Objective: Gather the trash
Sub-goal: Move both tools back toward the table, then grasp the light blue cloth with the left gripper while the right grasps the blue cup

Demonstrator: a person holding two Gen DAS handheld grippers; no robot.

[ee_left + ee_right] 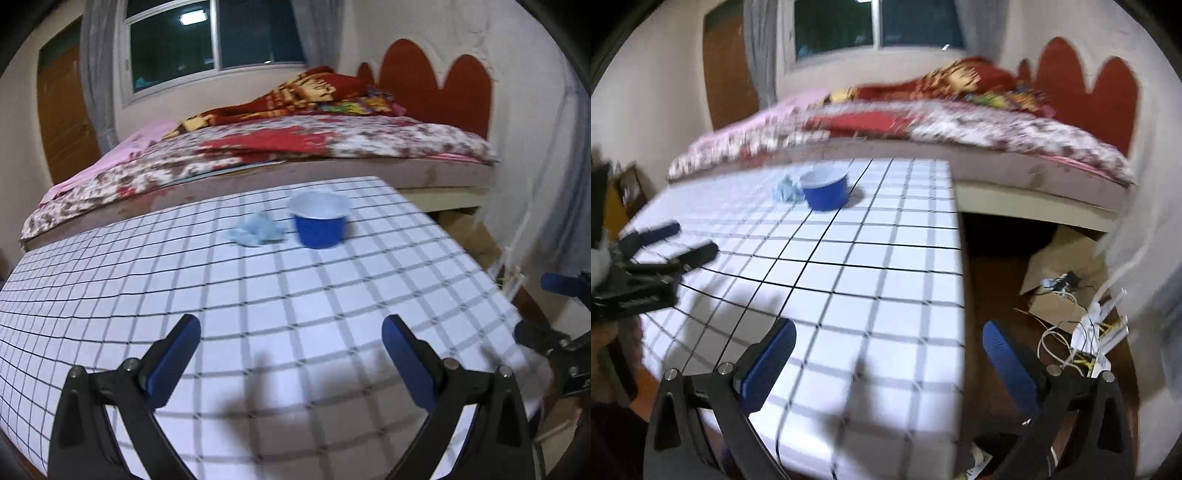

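Observation:
A crumpled pale blue tissue (pixel 256 230) lies on the white grid-patterned table (pixel 184 295), just left of a blue cup with a white inside (pixel 319 221). Both sit near the table's far edge. My left gripper (pixel 291 338) hovers open over the near part of the table, well short of them, nothing between its blue pads. The right wrist view shows the tissue (pixel 788 192) and the cup (pixel 825 192) far ahead on the table (pixel 886 258). My right gripper (pixel 888 343) is open and empty at the table's near right edge. The left gripper (pixel 689 242) appears at the left.
A bed with a floral cover (pixel 332 144) runs along the table's far side, with a red headboard (pixel 436 85) at the right. Right of the table, the floor holds cardboard (pixel 1056 269), cables and a white device (pixel 1097 332). The right gripper (pixel 535 310) shows at the left wrist view's right edge.

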